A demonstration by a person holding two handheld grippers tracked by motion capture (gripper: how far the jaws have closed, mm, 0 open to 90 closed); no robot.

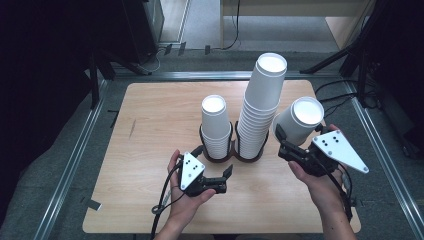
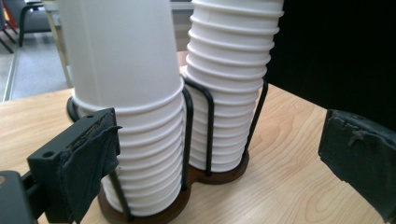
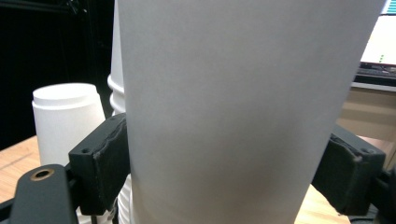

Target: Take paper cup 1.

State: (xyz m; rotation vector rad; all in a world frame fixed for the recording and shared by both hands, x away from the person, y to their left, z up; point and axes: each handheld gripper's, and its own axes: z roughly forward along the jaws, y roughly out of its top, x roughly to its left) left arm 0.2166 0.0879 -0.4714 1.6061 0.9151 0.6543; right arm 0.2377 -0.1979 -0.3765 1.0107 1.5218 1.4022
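Two stacks of upside-down white paper cups stand in a black wire holder (image 1: 227,156) at the table's middle: a short stack (image 1: 215,124) on the left and a tall stack (image 1: 260,102) on the right. My right gripper (image 1: 299,133) is shut on a single white cup (image 1: 301,119), held tilted just right of the tall stack. In the right gripper view that cup (image 3: 243,93) sits between the pads (image 3: 105,158) of the right gripper (image 3: 229,170). My left gripper (image 1: 225,180) lies low in front of the holder, open with nothing in it. Ahead of its wide jaws (image 2: 224,163) stand the short stack (image 2: 135,116) and the tall stack (image 2: 229,88).
The stacks rest on a light wooden table (image 1: 150,115) framed by metal rails (image 1: 75,160). Cables and dark stands (image 1: 350,55) lie beyond the far edge. A lit screen (image 3: 380,42) stands off to the right in the right gripper view.
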